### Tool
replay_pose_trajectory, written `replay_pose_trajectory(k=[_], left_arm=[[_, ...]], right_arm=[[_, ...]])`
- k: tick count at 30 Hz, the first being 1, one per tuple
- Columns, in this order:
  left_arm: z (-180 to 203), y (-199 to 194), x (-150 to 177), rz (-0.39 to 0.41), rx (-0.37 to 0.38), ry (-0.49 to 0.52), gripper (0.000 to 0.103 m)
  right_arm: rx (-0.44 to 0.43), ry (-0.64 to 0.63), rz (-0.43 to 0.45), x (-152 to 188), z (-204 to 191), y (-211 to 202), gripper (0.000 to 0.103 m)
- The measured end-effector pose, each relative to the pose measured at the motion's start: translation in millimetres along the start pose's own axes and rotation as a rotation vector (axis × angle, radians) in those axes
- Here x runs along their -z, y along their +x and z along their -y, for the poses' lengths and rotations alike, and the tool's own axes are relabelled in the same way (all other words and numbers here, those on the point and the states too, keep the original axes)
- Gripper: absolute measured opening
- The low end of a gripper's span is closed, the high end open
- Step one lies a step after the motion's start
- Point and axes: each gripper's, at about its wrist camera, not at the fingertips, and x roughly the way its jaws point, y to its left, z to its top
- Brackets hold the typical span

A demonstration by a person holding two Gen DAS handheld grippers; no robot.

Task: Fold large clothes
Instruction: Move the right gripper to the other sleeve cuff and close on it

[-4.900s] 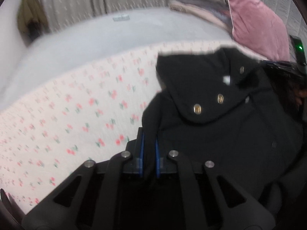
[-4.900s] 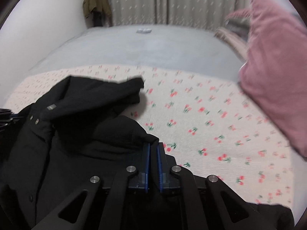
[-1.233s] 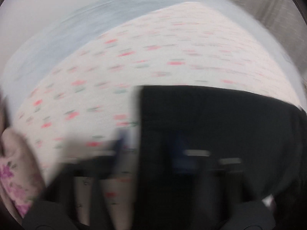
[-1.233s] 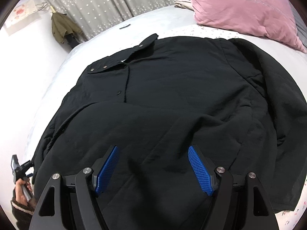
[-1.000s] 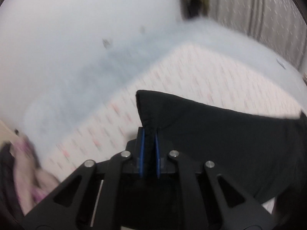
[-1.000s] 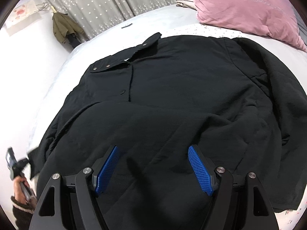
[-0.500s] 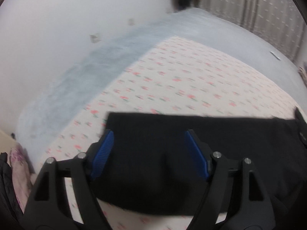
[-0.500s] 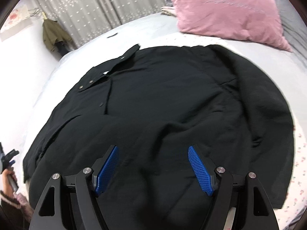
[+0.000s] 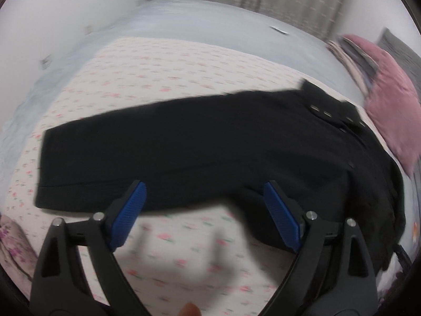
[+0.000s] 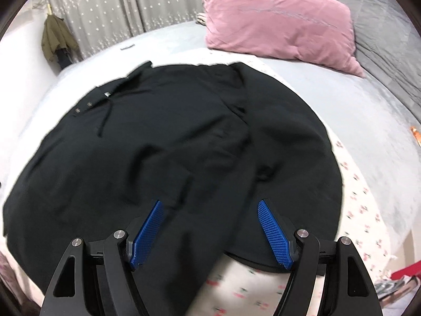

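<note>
A large black jacket lies spread on the flower-print sheet of a bed. In the left wrist view its sleeve stretches out flat to the left, and the collar with metal snaps is at the far right. My left gripper is open and empty, just above the sheet at the sleeve's near edge. My right gripper is open and empty, above the jacket's lower hem. The collar snaps also show in the right wrist view.
A pink pillow lies at the head of the bed, on grey bedding. Grey curtains and an olive coat hang on the far wall. Floral fabric sits at the bed's left edge.
My left gripper let go of the sleeve, opened and pulled back; the sleeve now lies flat on the sheet. My right gripper stayed open and drew back toward the hem.
</note>
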Motion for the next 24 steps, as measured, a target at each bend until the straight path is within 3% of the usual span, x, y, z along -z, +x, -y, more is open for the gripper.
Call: replay_pose_trajectory(k=[6, 12, 13, 16, 20, 24], left_arm=[[70, -9, 22, 0.027, 0.113, 0.088, 0.091], [130, -14, 47, 0.134, 0.203, 0.167, 0.091], [139, -13, 52, 0.147, 0.218, 0.184, 0.091], [158, -7, 63, 0.169, 0.269, 0.222, 0.091], [176, 1, 76, 0.155, 0.321, 0.285, 0.091], [183, -4, 85, 0.176, 0.325, 0.346, 0.091]], right_arm=[[0.068, -0.054, -0.043, 23, 15, 20, 0.076], [0.058, -0.087, -0.011, 29, 25, 35, 0.075], [0.061, -0.09, -0.002, 28, 27, 37, 0.07], [0.098, -0.063, -0.007, 27, 42, 42, 0.027], [0.066, -0.059, 0.015, 26, 51, 32, 0.01], [0.173, -0.076, 0.113, -4, 71, -1, 0.009]])
